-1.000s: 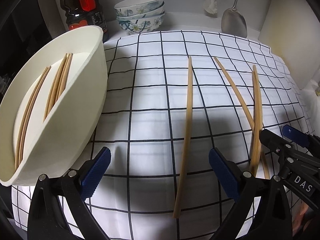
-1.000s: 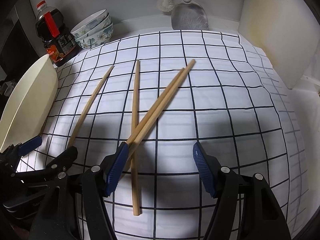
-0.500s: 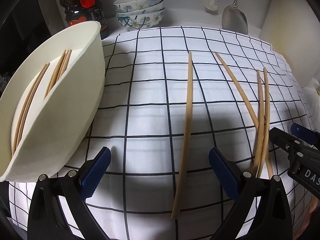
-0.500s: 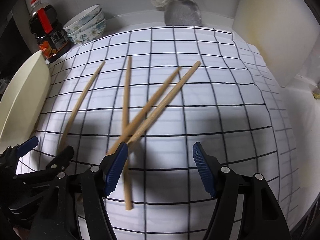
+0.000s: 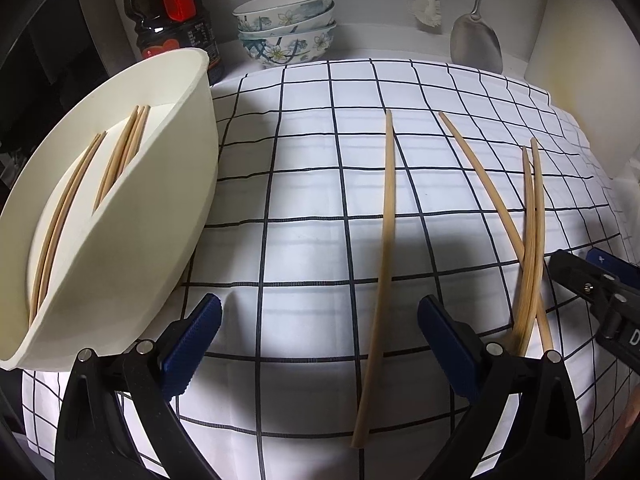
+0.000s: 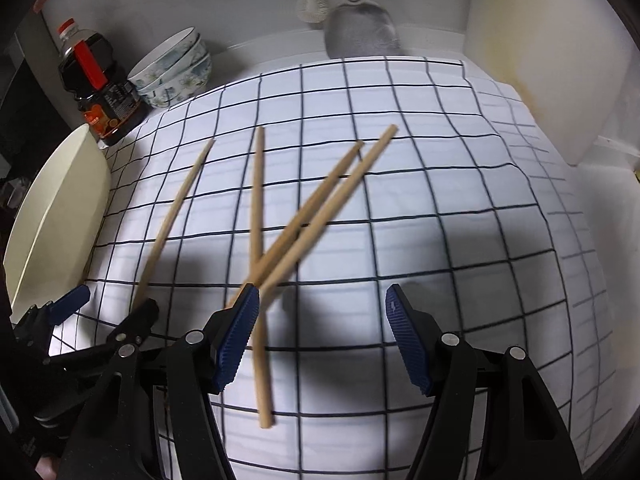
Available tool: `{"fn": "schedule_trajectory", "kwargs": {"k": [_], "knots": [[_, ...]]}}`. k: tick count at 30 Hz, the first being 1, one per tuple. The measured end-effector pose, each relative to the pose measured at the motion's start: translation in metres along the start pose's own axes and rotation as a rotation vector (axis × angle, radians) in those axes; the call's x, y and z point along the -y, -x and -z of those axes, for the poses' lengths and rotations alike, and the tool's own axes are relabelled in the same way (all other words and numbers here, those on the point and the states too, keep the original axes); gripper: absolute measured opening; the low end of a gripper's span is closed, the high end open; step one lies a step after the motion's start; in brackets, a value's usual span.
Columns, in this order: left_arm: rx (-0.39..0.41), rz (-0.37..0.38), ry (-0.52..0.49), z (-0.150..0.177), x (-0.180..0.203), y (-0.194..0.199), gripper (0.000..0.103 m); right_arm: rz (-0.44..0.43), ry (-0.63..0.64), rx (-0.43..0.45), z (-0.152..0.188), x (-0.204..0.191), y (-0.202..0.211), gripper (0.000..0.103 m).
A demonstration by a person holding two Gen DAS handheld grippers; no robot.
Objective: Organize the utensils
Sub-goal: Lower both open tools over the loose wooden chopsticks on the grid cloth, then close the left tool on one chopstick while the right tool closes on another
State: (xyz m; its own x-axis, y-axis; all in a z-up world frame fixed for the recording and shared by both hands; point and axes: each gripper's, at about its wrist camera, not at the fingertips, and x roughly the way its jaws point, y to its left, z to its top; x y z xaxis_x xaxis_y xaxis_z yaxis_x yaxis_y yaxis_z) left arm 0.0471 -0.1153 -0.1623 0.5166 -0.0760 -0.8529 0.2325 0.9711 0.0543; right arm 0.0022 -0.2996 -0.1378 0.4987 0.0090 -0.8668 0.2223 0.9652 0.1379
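Chopsticks [image 6: 320,208] — beside right tool's [image 6: 320,340] left pad, ungripped.

Sauce bottle [image 5: 172,16], stacked bowls [image 5: 286,26], maybe spatula [image 5: 476,40].

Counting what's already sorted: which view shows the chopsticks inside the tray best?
The left wrist view: it looks into the tray, showing its chopsticks. The right wrist view shows only the tray's outer wall.
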Motion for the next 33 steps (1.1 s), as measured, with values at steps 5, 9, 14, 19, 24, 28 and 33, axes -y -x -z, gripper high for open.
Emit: {"fn": "schedule_trajectory", "kwargs": {"k": [5,9,14,19,24,28,33], "knots": [[0.003,-0.005,0.006,0.002,-0.001,0.001,0.097,0.016,0.005,-0.018,-0.002,-0.006,-0.005,0.064],[0.001,-0.002,0.017,0.002,-0.003,0.001,0.097,0.029,0.013,-0.027,-0.001,-0.007,-0.006,0.064],[0.001,0.000,0.021,0.002,-0.003,0.001,0.097,0.041,0.017,-0.042,-0.002,-0.011,-0.006,0.064],[0.001,0.000,0.022,0.002,-0.003,0.001,0.097,0.041,0.024,-0.066,-0.007,-0.018,-0.010,0.064],[0.000,-0.001,0.024,0.002,-0.003,0.002,0.097,0.062,0.039,-0.070,-0.006,-0.018,-0.009,0.063],[0.001,-0.001,0.027,0.003,-0.002,0.002,0.097,0.060,0.019,-0.113,-0.002,-0.010,-0.010,0.061],[0.003,0.004,0.023,0.001,0.001,0.001,0.097,0.080,0.013,-0.113,0.002,0.000,-0.009,0.052]]}}
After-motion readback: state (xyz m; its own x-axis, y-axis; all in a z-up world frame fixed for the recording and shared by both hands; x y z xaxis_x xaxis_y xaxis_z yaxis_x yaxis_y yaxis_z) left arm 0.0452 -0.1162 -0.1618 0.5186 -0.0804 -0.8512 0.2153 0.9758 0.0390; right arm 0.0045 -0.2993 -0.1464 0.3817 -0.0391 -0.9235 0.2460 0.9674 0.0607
